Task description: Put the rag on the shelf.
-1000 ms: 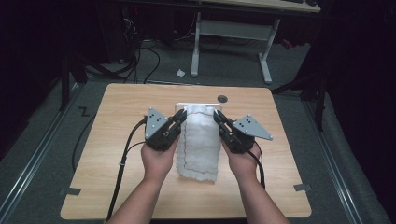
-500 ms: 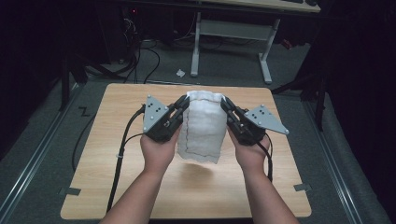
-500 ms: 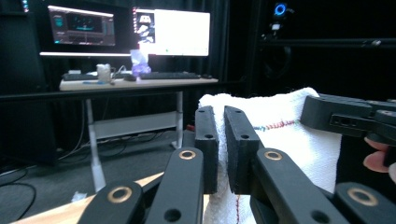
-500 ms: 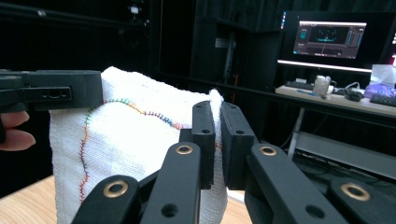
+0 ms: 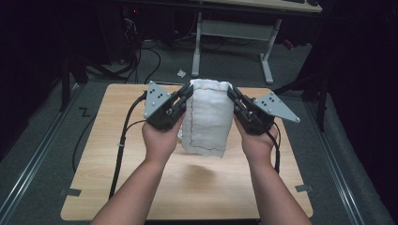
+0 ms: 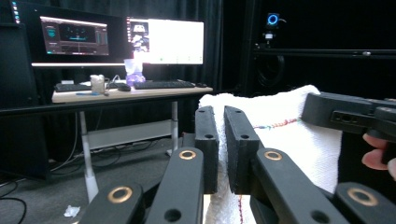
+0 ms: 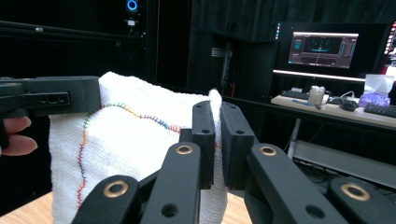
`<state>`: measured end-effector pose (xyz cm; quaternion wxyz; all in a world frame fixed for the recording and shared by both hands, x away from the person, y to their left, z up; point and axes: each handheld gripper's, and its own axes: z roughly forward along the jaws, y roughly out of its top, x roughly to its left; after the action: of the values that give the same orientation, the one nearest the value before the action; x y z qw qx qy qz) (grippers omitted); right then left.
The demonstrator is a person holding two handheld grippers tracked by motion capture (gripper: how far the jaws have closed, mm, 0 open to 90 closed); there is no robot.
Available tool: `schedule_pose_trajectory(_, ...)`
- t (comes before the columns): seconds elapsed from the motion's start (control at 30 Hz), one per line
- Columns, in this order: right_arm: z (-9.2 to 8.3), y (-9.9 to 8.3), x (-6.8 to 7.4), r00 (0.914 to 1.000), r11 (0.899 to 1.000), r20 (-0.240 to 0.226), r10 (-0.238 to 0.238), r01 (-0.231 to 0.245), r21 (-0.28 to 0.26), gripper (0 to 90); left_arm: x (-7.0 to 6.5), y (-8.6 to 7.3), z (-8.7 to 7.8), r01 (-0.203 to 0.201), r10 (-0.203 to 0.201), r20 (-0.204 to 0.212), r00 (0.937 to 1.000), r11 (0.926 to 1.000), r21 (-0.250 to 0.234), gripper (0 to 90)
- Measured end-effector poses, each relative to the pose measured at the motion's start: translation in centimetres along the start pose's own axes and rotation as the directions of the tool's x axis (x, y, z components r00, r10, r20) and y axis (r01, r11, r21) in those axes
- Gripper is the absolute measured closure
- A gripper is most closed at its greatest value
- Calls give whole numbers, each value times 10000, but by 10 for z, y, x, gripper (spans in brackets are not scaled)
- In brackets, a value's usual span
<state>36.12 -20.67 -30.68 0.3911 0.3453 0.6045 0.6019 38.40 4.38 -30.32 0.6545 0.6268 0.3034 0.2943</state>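
A: Hanging between the two grippers, the white towel (image 5: pixel 208 117) is clear of the wooden table (image 5: pixel 112 187), over its middle, with a faint shadow on the tabletop below it

B: Grip on the left side?

A: Left gripper (image 5: pixel 189 92) has its jaws pressed together on the towel's upper left corner; in the left gripper view (image 6: pixel 223 122) the cloth runs off to the right from between the pads

B: And the right?

A: Right gripper (image 5: pixel 231 92) pinches the upper right corner the same way, jaws nearly shut on a fold of cloth (image 7: pixel 217 116). Top edge is stretched between the two, the rest drooping toward the near side

B: Markings on the cloth?

A: Wavy multicoloured stitch line (image 7: pixel 126 112) across the face, and a dark stitched hem along the lower edge

B: Background?

A: Desk with lit monitors (image 6: pixel 163 42) and a keyboard on the far side, beyond the table
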Motion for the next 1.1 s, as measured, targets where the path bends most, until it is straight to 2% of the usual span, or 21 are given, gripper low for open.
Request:
schedule_pose_trajectory(0.17, 13, 7, -6, 10000, 9999, 66, -67, 66, 78, 859, 7, 5, 11, -50, 53, -199, 9998, 9999, 137, 848)
schedule_pose_trajectory(0.23, 23, 10, -9, 9998, 9999, 174, -74, 72, 141, 859, 12, 8, 21, -221, 233, -397, 9989, 9992, 323, 847)
schedule_pose_trajectory(0.37, 33, 12, -13, 9996, 9997, 260, -130, 124, 222, 859, 17, 10, 30, -398, 422, -578, 9974, 9983, 418, 847)
schedule_pose_trajectory(0.43, 40, 12, -15, 9995, 9996, 298, -96, 88, 262, 860, 22, 11, 36, -382, 418, -678, 9968, 9978, 543, 847)
schedule_pose_trajectory(0.47, 49, 11, -18, 9996, 9994, 267, 59, -68, 352, 860, 26, 10, 40, -306, 349, -731, 9967, 9978, 596, 847)
schedule_pose_trajectory(0.5, 49, 11, -18, 9996, 9994, 267, 59, -68, 352, 860, 29, 10, 42, -261, 311, -765, 9966, 9975, 658, 847)
schedule_pose_trajectory(0.57, 59, 9, -20, 9996, 9987, 185, 233, -241, 460, 860, 37, 9, 46, -380, 454, -971, 9942, 9963, 768, 848)
schedule_pose_trajectory(0.7, 71, 7, -19, 9994, 9978, 146, 300, -308, 585, 860, 45, 9, 49, -431, 531, -1084, 9927, 9948, 920, 848)
schedule_pose_trajectory(0.9, 87, 5, -23, 9987, 9959, 167, 475, -487, 766, 860, 57, 8, 59, -210, 330, -1093, 9935, 9938, 1090, 848)
schedule_pose_trajectory(1.1, 107, 2, -35, 9976, 9928, 301, 620, -648, 1011, 859, 69, 2, 79, -90, 243, -1154, 9930, 9913, 1314, 847)
